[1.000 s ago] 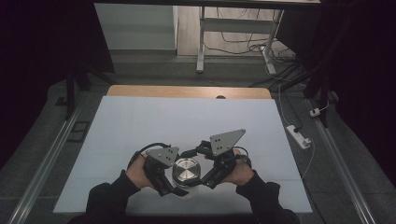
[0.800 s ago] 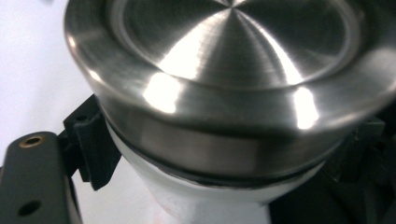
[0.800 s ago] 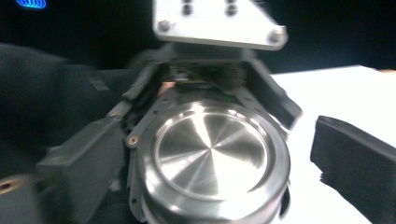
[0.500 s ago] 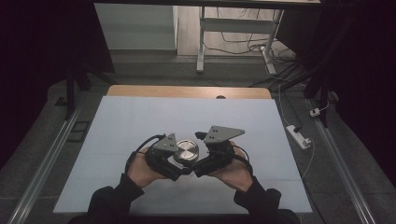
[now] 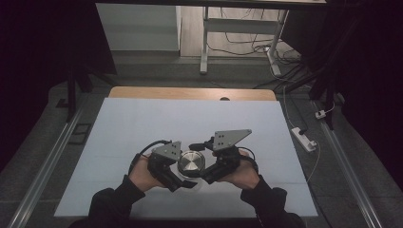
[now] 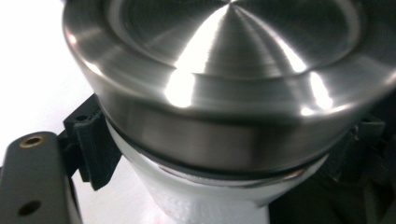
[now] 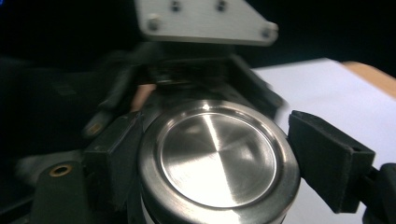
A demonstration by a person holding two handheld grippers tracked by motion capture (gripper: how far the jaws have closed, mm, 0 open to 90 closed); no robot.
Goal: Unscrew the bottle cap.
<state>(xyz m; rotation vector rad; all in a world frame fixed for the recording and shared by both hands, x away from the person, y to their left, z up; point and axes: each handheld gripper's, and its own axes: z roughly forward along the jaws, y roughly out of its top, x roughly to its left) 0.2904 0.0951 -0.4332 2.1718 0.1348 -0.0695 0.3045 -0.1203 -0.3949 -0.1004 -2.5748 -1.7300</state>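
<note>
A round brushed-steel lid (image 5: pixel 191 163) on a white cylindrical container (image 6: pixel 205 196) sits low in the centre of the high view, above the pale tabletop (image 5: pixel 142 123). The left hand-held gripper (image 5: pixel 178 168) clamps the white body below the lid. The right hand-held gripper (image 5: pixel 202 161) straddles the lid – 1 jaw touching, the other just apart.

Lidded jar (image 5: pixel 191 163) between left gripper (image 5: pixel 178 172) and right gripper (image 5: pixel 205 167), seemingly above table (image 5: pixel 142 123).
</note>
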